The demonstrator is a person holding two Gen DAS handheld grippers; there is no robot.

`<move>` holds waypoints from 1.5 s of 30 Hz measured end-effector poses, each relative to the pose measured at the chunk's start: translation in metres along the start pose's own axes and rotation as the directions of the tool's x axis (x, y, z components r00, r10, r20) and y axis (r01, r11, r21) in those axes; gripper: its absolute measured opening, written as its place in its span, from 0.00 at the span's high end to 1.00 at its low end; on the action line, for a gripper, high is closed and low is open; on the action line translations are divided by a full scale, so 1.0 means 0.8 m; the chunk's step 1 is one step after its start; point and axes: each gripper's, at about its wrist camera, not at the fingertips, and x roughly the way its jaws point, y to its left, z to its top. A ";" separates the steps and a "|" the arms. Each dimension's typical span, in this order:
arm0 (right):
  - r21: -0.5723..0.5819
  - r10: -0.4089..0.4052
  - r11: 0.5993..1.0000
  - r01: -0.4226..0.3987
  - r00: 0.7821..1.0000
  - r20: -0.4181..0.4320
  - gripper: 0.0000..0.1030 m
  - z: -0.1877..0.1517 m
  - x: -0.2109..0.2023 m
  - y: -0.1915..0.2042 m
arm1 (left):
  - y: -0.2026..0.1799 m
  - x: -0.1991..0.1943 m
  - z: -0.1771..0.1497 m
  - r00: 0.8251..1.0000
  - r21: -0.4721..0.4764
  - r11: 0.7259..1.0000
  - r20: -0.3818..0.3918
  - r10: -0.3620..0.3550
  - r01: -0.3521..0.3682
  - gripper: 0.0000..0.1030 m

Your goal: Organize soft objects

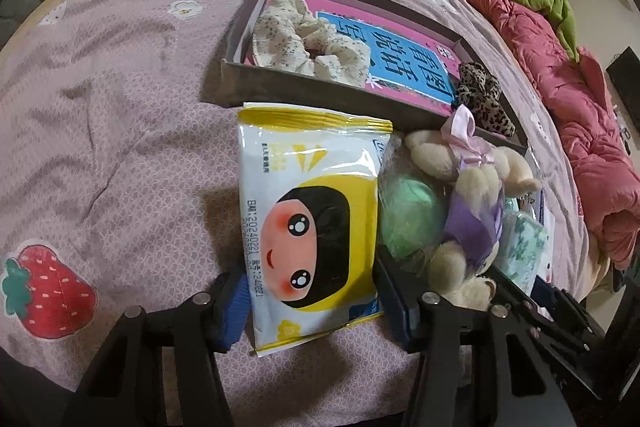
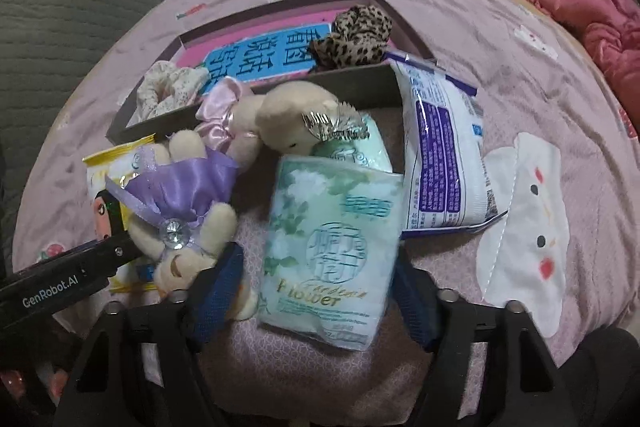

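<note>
Left gripper (image 1: 310, 301) open, straddling yellow wipes pack (image 1: 312, 211), pads not pressing. Right gripper (image 2: 316, 301) open around green tissue pack (image 2: 332, 243). Bear (image 2: 224, 155) between packs, beside box (image 1: 288, 91).

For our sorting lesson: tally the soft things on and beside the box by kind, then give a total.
Scrunchies in the box: 2, floral and leopard
Plush bears: 1
Soft packets: 4, yellow, green Flower, white-purple, pale green
Total: 7
</note>
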 end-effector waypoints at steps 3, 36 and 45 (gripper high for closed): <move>0.014 0.018 1.000 -0.018 1.000 -0.011 0.50 -0.001 0.000 -0.007 | 0.003 0.000 0.000 1.000 -0.009 1.000 0.000 -0.007 0.007 0.48; -0.078 0.067 0.996 -0.053 0.979 0.192 0.52 0.014 -0.076 0.000 | -0.002 -0.083 0.001 0.990 0.060 0.996 0.124 -0.071 0.064 0.52; -0.083 0.067 0.995 -0.048 0.966 0.251 0.52 0.036 -0.100 -0.002 | -0.015 -0.098 0.016 0.986 0.077 0.994 0.147 -0.083 0.072 0.52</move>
